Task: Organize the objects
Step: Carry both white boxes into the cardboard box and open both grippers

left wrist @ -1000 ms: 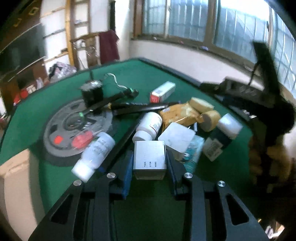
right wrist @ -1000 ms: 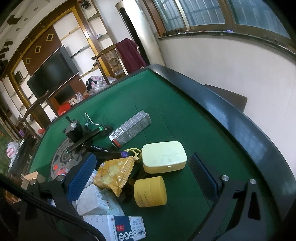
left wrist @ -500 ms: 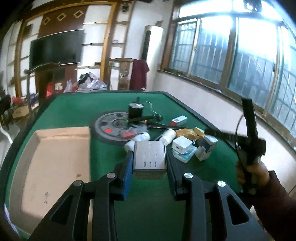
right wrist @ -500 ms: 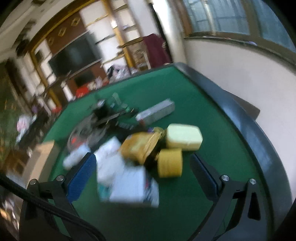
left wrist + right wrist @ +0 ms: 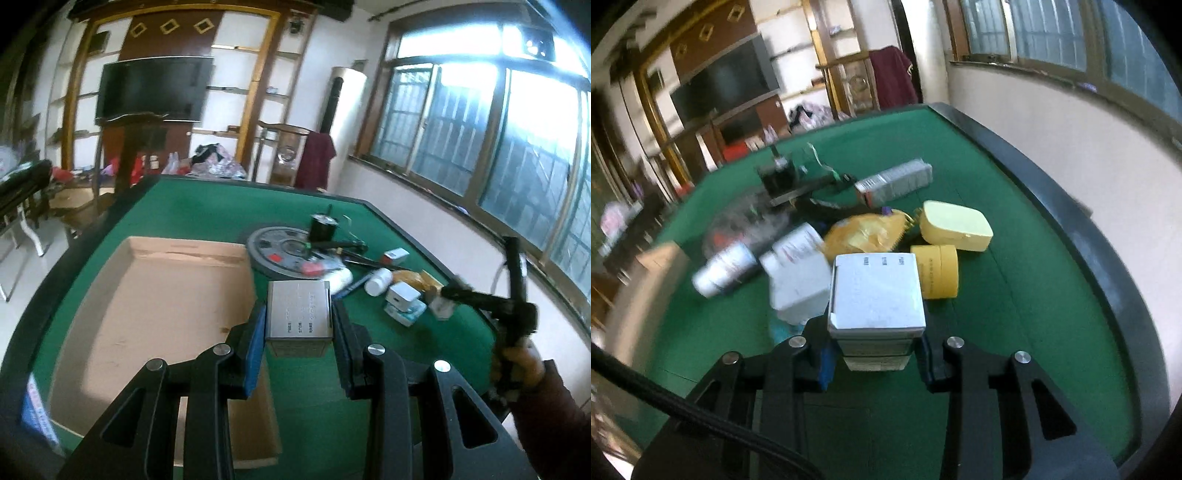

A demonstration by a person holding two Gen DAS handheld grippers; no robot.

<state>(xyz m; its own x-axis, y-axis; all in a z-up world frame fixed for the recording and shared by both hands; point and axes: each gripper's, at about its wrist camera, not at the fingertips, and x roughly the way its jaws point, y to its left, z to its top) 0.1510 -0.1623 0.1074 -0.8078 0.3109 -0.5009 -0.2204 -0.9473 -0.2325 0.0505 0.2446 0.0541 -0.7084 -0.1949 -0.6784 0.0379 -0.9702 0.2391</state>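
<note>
My left gripper (image 5: 298,325) is shut on a silver-grey box (image 5: 298,306), held above the green table by the right wall of a shallow cardboard tray (image 5: 147,314). In the right wrist view my right gripper (image 5: 875,343) has its jaws closing, with a white box (image 5: 875,291) between the blue pads, which touch its sides. That box sits at the near edge of a pile: a yellow jar (image 5: 938,271), a pale yellow case (image 5: 955,225), a yellow snack bag (image 5: 864,234), white bottles (image 5: 727,269) and a square white box (image 5: 799,288).
A grey weight plate (image 5: 280,253) with a black motor (image 5: 322,229) lies behind the pile, and a long grey carton (image 5: 897,182) beside it. The table's dark raised rim (image 5: 1071,221) runs along the right. A person's hand (image 5: 521,363) holds the right gripper.
The left gripper drew back from the pile with the silver box and swung left to the cardboard tray. The right gripper's wide jaws closed around the white box.
</note>
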